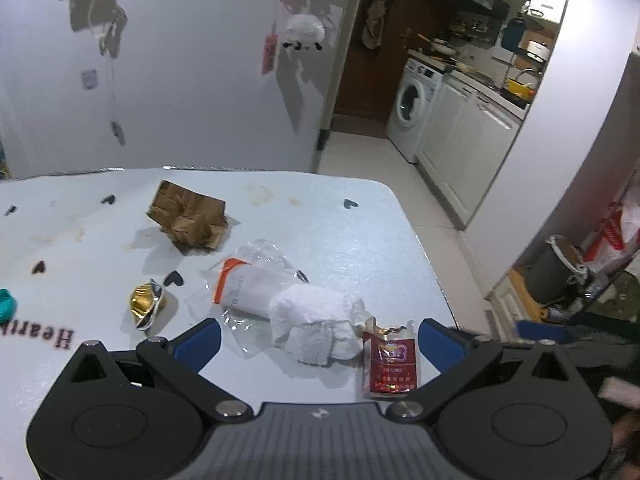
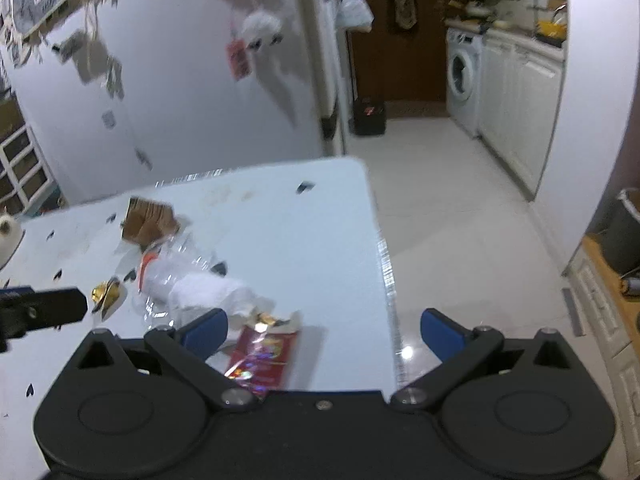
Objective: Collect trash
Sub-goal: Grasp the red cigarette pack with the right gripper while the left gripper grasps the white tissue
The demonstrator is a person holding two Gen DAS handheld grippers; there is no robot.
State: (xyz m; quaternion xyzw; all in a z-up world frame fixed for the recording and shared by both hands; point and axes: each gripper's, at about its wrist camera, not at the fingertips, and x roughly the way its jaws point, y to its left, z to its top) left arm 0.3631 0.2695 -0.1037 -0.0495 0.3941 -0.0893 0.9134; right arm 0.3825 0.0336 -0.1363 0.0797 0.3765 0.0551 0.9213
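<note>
In the left wrist view the left hand-held gripper (image 1: 318, 338) was nearest, its blue fingers spread wide with nothing pinched. Between and just beyond them lay a crumpled white tissue (image 1: 318, 320) on the pale worktop (image 1: 360, 220), with a torn red cigarette packet (image 1: 389, 364) touching its right side, near the worktop's edge. Behind the tissue lay a clear plastic wrapper with an orange band (image 1: 248, 284), to its left a crushed gold foil piece (image 1: 146, 304), and further back a crumpled brown cardboard piece (image 1: 188, 216). A grey bin (image 1: 560, 272) stood on the floor well apart, to the right.

In the right wrist view the right hand-held gripper (image 2: 324, 330) was likewise spread and empty, poised above the red cigarette packet (image 2: 264, 354), which lay between the fingers toward the left one. The white tissue (image 2: 212, 292), the plastic wrapper (image 2: 172, 268), the gold foil (image 2: 105, 293) and the cardboard (image 2: 148, 220) trailed off to the left; this view was blurred, so finer detail is uncertain. The grey bin (image 2: 624, 232) showed at the right edge.

By my judgement the collecting had hardly begun: every visible scrap lay on the worktop, none was held, and all remained to be picked up and carried to the bin.
</note>
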